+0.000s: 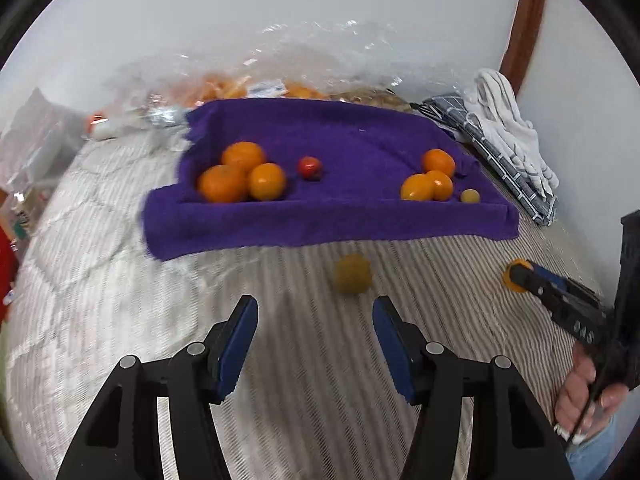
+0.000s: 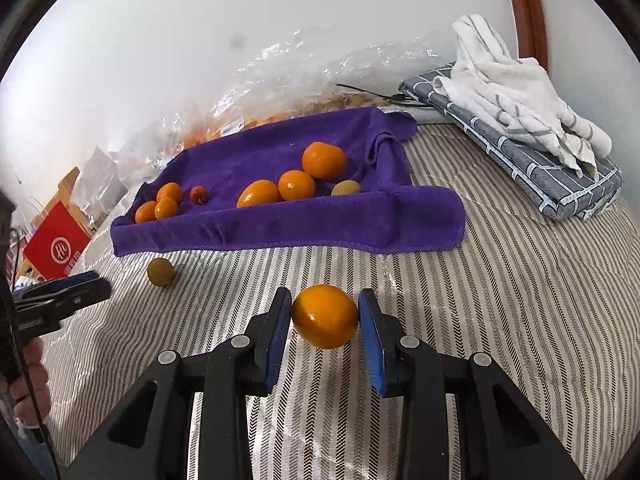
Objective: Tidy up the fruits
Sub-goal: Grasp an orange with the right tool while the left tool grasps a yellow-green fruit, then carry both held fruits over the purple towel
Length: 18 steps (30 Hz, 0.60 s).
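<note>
The purple towel (image 2: 280, 224) holds two fruit clusters; both loose fruits lie on the striped bedding in front of it. The right gripper (image 2: 325, 316) brackets an orange (image 2: 324, 316), its jaws apparently just touching: a weak squeeze could let it roll away. The left gripper (image 1: 316, 344) hangs released, short of the small greenish fruit (image 1: 353, 274), which is blurred there but sharp in the right wrist view.

We can read little here. A red box (image 2: 56, 246) at the left edge of the right wrist view bears a white circular logo with strokes inside; its characters are too small for us to make out. A white label (image 2: 233, 128) inside the clear plastic bag (image 2: 320, 76) carries print we cannot read.
</note>
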Each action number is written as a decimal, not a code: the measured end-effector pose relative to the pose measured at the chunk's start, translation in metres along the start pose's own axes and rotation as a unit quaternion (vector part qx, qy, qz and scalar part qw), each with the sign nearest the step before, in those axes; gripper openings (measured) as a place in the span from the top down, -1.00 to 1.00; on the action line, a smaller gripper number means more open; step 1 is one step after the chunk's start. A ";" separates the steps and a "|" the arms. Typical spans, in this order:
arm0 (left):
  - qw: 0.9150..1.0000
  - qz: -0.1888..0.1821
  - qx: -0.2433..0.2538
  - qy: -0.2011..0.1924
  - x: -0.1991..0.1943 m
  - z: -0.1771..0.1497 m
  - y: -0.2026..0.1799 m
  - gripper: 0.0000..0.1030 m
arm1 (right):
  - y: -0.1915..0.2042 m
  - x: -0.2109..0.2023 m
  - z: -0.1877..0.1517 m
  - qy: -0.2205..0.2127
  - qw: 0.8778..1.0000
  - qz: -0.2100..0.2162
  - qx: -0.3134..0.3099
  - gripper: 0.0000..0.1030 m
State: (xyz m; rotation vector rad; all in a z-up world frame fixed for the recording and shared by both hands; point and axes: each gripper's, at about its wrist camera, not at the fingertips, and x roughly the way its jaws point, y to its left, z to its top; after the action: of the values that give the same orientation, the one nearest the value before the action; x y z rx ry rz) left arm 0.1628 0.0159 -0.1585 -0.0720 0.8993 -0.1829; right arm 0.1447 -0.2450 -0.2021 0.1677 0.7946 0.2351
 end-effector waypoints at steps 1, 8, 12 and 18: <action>1.000 -0.001 -0.002 0.003 0.005 0.001 -0.004 -0.09 | 0.001 0.001 0.000 0.003 1.000 0.000 -0.002 0.33; 1.000 -0.001 -0.021 0.001 0.035 0.006 -0.013 0.33 | 0.006 0.006 -0.001 0.018 0.999 0.022 -0.017 0.33; 1.000 -0.009 -0.021 -0.007 0.038 0.006 -0.015 0.49 | 0.010 0.009 -0.001 0.025 0.999 0.035 -0.027 0.33; 0.999 -0.019 -0.017 -0.026 0.030 0.002 -0.011 0.49 | 0.012 0.008 -0.002 0.022 0.999 0.033 -0.028 0.33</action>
State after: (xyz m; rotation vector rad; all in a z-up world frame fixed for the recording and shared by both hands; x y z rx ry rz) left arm 0.1815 -0.0011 -0.1787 -0.1250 0.8495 -0.2013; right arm 0.1471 -0.2315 -0.2057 0.1371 0.8263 0.3236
